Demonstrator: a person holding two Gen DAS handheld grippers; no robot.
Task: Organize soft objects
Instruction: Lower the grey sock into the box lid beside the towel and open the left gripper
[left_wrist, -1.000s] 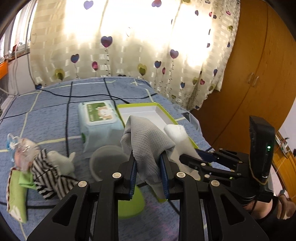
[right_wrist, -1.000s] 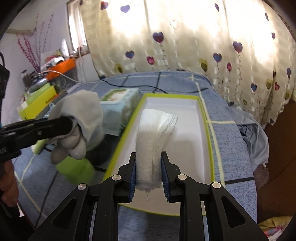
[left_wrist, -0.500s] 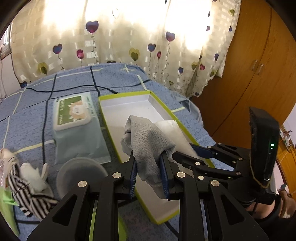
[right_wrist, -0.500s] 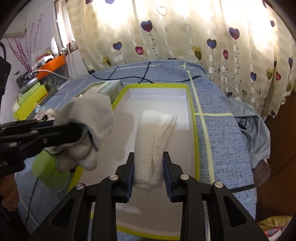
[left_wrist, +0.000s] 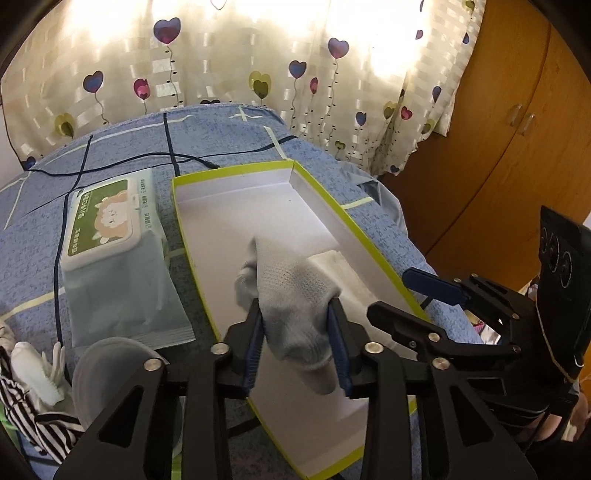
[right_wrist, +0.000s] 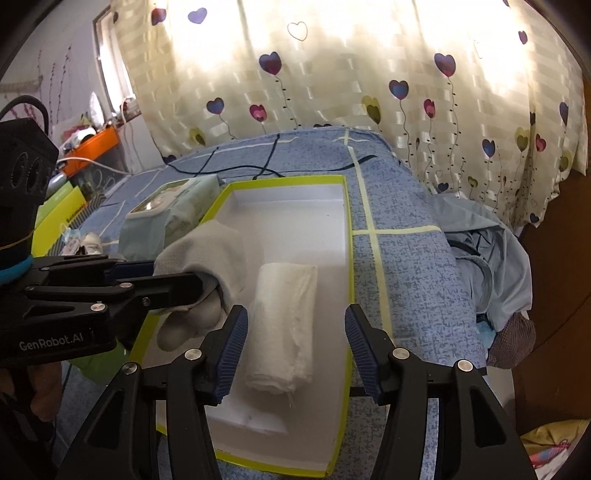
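Observation:
A grey knit glove (left_wrist: 291, 295) sits between the blue pads of my left gripper (left_wrist: 294, 310), above the near half of the white, lime-edged box (left_wrist: 229, 173). Those jaws are opening, and the glove still touches both pads. From the right wrist view the glove (right_wrist: 207, 251) hangs from the left gripper (right_wrist: 173, 273) over the box's left rim (right_wrist: 288, 181). A rolled white towel (right_wrist: 284, 317) lies flat on the box floor. My right gripper (right_wrist: 295, 314) straddles it, its jaws opening wide and its pads clear of the towel.
A pack of wet wipes (left_wrist: 107, 229) lies left of the box on the blue bedspread. Nearer me on the left are a translucent round lid (left_wrist: 110, 365) and a striped soft toy (left_wrist: 22, 398). A black cable (left_wrist: 110, 166) crosses the bed. A wooden wardrobe (left_wrist: 498, 147) stands at right.
Both grippers moved forward over the box. The right jaws let go of the towel, which now lies on the box floor. The left jaws have widened around the glove.

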